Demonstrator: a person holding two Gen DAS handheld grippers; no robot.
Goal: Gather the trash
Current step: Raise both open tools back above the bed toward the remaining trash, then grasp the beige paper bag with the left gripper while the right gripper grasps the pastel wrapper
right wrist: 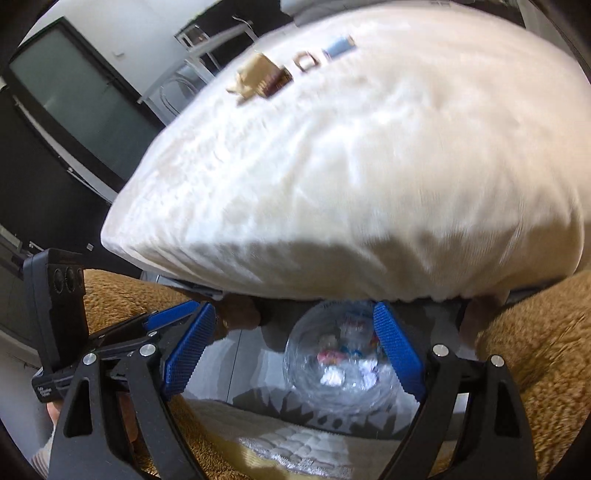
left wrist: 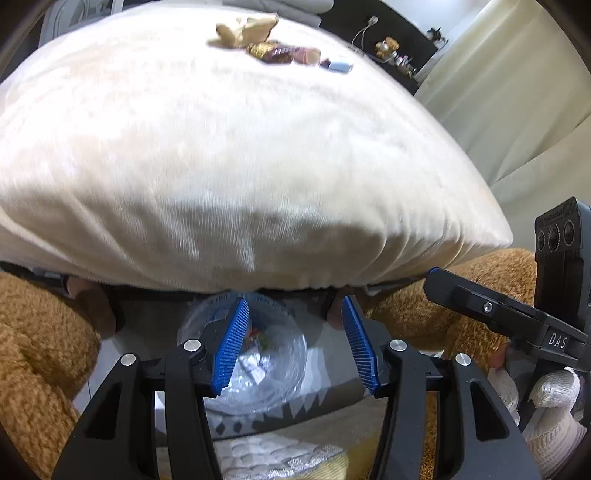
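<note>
A big white pillow fills both views, held up at its near edge by a person's hands in brown fleece sleeves. Near its far side lie crumpled beige paper, brown wrappers and a small blue piece. Under the pillow's edge sits a clear plastic bag with colourful scraps inside. My left gripper is open, with nothing between its blue pads. My right gripper stands open wider, also with nothing in it.
Each wrist view catches the other gripper at its side, the right gripper and the left gripper. A cream sofa is at the right, a dark TV at the left. A patterned rug lies below.
</note>
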